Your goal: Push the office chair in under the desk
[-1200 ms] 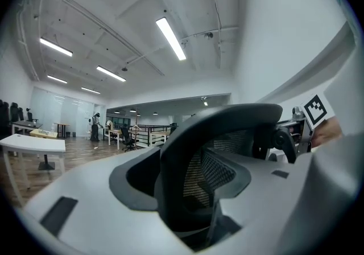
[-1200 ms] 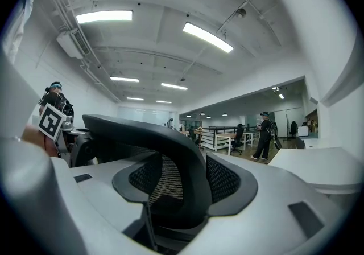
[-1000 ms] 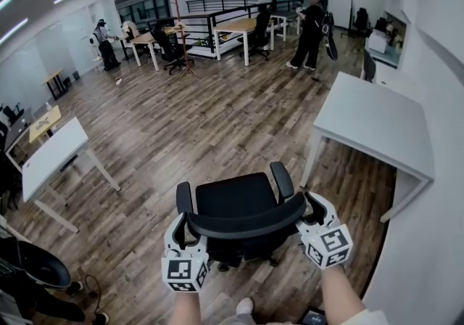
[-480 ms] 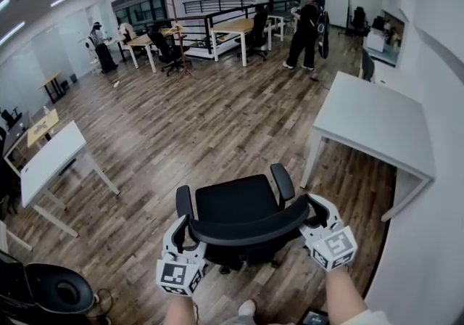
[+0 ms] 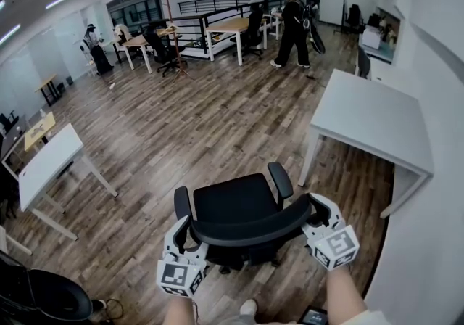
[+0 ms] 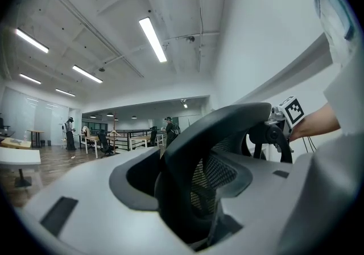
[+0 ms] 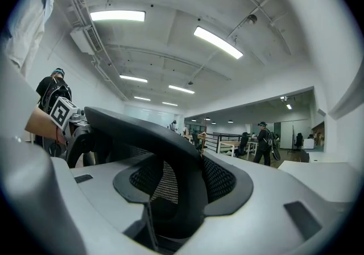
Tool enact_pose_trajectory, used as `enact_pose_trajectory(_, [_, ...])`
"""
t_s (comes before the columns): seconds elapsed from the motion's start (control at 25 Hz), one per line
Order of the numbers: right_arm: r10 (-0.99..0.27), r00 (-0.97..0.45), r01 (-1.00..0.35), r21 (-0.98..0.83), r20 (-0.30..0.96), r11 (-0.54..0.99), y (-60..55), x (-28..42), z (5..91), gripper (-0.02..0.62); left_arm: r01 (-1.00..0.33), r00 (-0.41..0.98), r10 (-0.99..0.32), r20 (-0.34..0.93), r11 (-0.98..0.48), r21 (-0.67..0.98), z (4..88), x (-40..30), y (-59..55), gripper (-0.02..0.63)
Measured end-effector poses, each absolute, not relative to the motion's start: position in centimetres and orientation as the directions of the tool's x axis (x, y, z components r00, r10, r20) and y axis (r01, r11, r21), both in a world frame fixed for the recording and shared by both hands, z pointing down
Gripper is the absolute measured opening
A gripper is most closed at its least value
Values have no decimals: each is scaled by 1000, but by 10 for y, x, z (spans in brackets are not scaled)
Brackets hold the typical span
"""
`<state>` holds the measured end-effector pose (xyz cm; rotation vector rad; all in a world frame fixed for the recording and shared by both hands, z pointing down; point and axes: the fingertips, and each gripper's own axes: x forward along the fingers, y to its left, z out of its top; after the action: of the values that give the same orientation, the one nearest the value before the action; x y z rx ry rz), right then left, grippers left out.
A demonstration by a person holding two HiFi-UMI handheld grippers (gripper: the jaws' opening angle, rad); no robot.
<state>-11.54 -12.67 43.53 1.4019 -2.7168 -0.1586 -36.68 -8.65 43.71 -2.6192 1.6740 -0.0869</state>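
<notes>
A black office chair stands on the wood floor with its seat facing away from me, left of the white desk. My left gripper grips the left end of the curved backrest top, and the mesh back fills the gap between its jaws. My right gripper is at the right end, its jaws closing with the backrest edge between them. Each gripper view shows the other gripper at the far end of the backrest.
A wall runs close along the right, behind the desk. A small white table stands at the left, and another black chair at the bottom left. A person walks at the far end among more desks and chairs.
The chair and both grippers have barely shifted. The far person has walked to the left. The black chair at the bottom left has slid lower in view.
</notes>
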Motion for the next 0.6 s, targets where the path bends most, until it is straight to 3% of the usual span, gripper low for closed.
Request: enact_pose_trajectory(0.6, [-827, -562, -820, 127, 7, 558, -126, -111, 435, 229, -909, 411, -911, 35, -412, -62, 438, -363, -84, 233])
